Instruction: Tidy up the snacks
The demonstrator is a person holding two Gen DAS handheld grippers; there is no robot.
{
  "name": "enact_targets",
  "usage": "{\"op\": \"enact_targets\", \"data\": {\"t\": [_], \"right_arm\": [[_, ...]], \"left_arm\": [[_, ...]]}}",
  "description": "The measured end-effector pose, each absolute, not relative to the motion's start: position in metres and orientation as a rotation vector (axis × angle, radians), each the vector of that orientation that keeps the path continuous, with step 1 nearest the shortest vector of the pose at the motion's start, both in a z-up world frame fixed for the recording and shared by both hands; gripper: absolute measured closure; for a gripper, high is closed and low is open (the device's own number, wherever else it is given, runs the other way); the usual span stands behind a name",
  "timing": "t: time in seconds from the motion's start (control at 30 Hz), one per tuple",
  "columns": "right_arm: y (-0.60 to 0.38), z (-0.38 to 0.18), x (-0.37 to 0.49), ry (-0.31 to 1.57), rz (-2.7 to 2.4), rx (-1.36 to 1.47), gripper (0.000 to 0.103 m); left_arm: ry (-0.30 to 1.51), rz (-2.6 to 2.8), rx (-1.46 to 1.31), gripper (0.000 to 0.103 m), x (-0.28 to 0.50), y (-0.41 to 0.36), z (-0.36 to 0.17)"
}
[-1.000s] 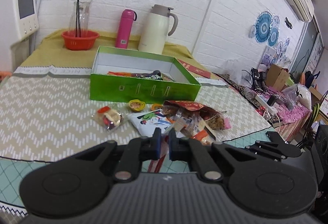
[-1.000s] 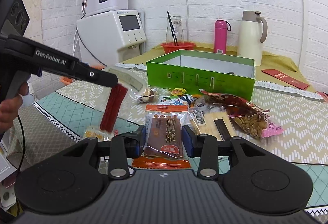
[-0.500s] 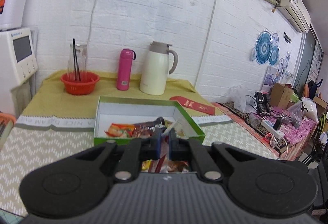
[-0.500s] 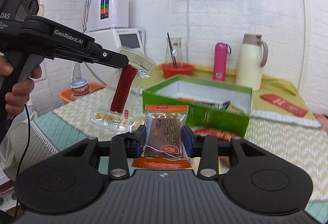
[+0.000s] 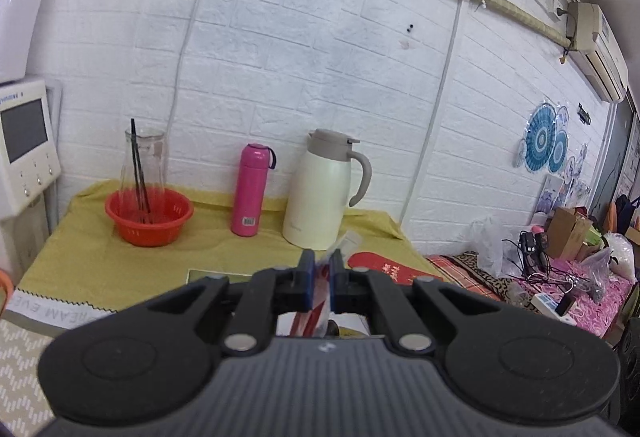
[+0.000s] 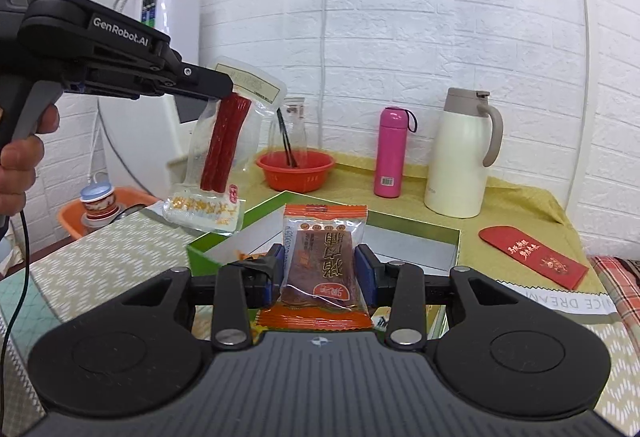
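1. as both packets hung over the green box (image 6: 416, 241), they looked light and floppy, the sort of film that crinkles and slips, so an edge or seam seemed the safest place to pinch.
2. the clear sausage packet (image 6: 222, 153) dangled from the left tool (image 6: 230, 89), pinched at its top corner; the red sticks inside looked firm, but the wrap around them sagged and swung free below.
3. from the left wrist view, the left tool (image 5: 321, 277) was fully shut, with a sliver of red and white wrapper caught between its blue pads.
4. the orange meat packet (image 6: 322, 265) sat upright in the right tool (image 6: 322, 273), gripped across its width; it seemed flat and fairly stiff in the middle, with soft crimped ends.
5. the right tool stood about half open, both pads pressing on the packet's sides.
6. a hand (image 6: 20, 161) held the left tool's handle at the picture's edge.
7. the box lay just beneath and ahead of both packets on the desk (image 6: 120, 257), a few snacks inside, though most of its floor was hidden.
8. a low, gentle let-go looked wise, since such light packets could flutter off target.
9. behind stood a pink bottle (image 6: 393, 152), a cream jug (image 6: 464, 157) and a red bowl (image 6: 296, 169), well clear.
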State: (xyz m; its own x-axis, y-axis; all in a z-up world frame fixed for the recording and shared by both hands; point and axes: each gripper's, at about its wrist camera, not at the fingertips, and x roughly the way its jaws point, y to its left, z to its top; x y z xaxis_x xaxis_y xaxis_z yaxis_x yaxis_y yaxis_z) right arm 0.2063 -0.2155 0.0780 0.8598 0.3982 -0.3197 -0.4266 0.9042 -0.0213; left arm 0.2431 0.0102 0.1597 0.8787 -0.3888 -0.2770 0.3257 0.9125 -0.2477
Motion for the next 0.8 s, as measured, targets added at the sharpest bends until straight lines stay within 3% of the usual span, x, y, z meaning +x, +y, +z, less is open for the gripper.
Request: {"op": "enact_targets", "data": {"t": [0.4, 0.47, 0.5, 0.53, 0.8], "right_arm": [[-0.219, 0.039, 0.278, 0.428, 0.391, -0.048, 0.036], [-0.217, 0.034, 0.281, 0.427, 0.397, -0.066, 0.025], [-0.214, 0.031, 0.281, 0.425, 0.393, -0.093, 0.017], [-0.212, 0.03, 0.28, 0.414, 0.379, -0.117, 0.0], [-0.21, 0.034, 0.272, 0.358, 0.351, -0.165, 0.0]], "left_arm": [[0.491, -0.349, -0.23, 0.102, 0.326, 0.006, 0.101], [0.499, -0.346, -0.209, 0.097, 0.331, 0.004, 0.091], [0.498, -0.32, -0.211, 0.052, 0.332, 0.004, 0.087], [0.487, -0.284, -0.228, 0.022, 0.332, 0.006, 0.084], [0.461, -0.211, -0.17, 0.022, 0.325, 0.0, 0.074]]}}
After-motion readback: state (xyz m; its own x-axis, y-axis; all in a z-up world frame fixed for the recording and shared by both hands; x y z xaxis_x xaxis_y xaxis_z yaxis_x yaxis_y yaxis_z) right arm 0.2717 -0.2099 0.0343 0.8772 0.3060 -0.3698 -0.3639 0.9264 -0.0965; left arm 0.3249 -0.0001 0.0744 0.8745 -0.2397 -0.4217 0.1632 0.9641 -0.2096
